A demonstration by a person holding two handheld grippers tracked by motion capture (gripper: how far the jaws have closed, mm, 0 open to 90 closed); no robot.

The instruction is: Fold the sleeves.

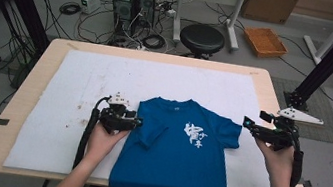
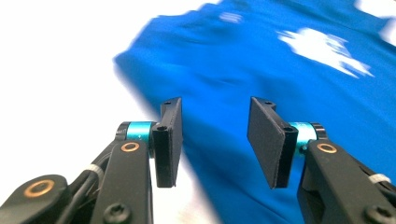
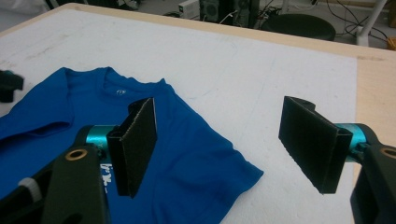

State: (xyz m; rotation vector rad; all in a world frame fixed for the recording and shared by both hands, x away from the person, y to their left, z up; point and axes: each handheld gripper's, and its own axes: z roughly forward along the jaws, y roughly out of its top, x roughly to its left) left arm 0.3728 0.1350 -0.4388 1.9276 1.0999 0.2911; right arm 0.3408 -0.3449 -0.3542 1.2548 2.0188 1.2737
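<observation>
A blue T-shirt (image 1: 175, 150) with a white print (image 1: 196, 134) lies face up on the white mat (image 1: 81, 75). Its hem hangs over the table's front edge, and its left sleeve (image 1: 150, 134) is folded inward onto the body. My left gripper (image 1: 137, 122) sits at the shirt's left edge by that sleeve. In the left gripper view the jaws (image 2: 215, 107) stand apart above the blurred blue cloth (image 2: 280, 70), gripping nothing. My right gripper (image 1: 251, 123) hovers just off the right sleeve, wide open (image 3: 219, 105) over the sleeve (image 3: 205, 158) and mat.
The wooden table (image 1: 29, 87) carries the stained white mat, with bare mat behind and to the left of the shirt. On the floor beyond stand a black stool (image 1: 202, 39), computer towers (image 1: 133, 2), cables and an orange tray (image 1: 265, 41). Black frame posts flank the table.
</observation>
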